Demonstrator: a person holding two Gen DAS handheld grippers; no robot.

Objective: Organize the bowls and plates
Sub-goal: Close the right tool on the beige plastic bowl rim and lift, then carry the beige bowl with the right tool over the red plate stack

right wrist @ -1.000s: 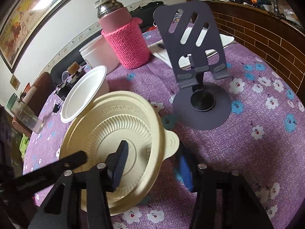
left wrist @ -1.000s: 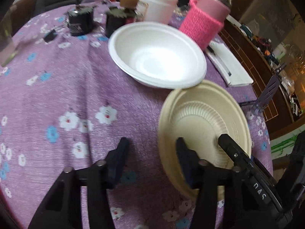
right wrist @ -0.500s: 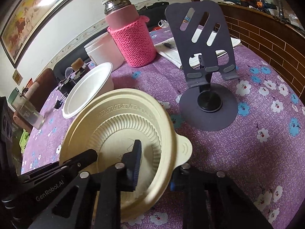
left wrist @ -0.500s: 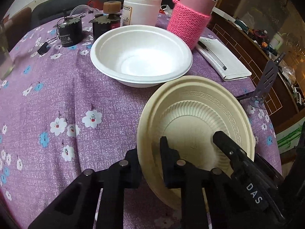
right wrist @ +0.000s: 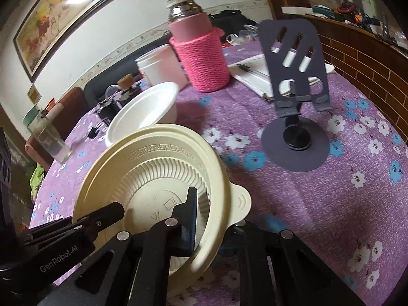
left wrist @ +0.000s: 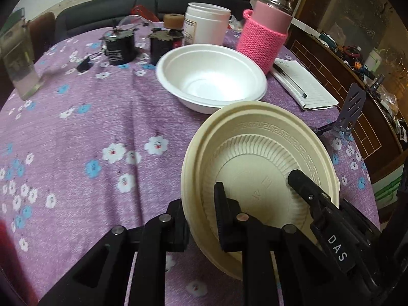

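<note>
Gripping opposite edges of the cream plate (left wrist: 257,153), both tools share the load: the left hand-held gripper (left wrist: 201,216) is clamped on the plate's near-left rim, one finger inside and one outside, while the right hand-held gripper (right wrist: 211,219) is clamped on the rim beside the small tab handle. The plate appears tilted and lifted off the purple flowered surface (left wrist: 76,132), directly ahead of both tools. Just beyond it sits the white bowl (left wrist: 211,76), with the pink knitted flask (left wrist: 262,35) further ahead and to the right.

Risk, as I judge it: the thin rim looks flexible, so two pinches pulling unevenly could bend it or let one side slip. Carrying it forward at too low a height could knock the bowl's lip and push it into the flask or the dark jars (left wrist: 119,46) behind.
</note>
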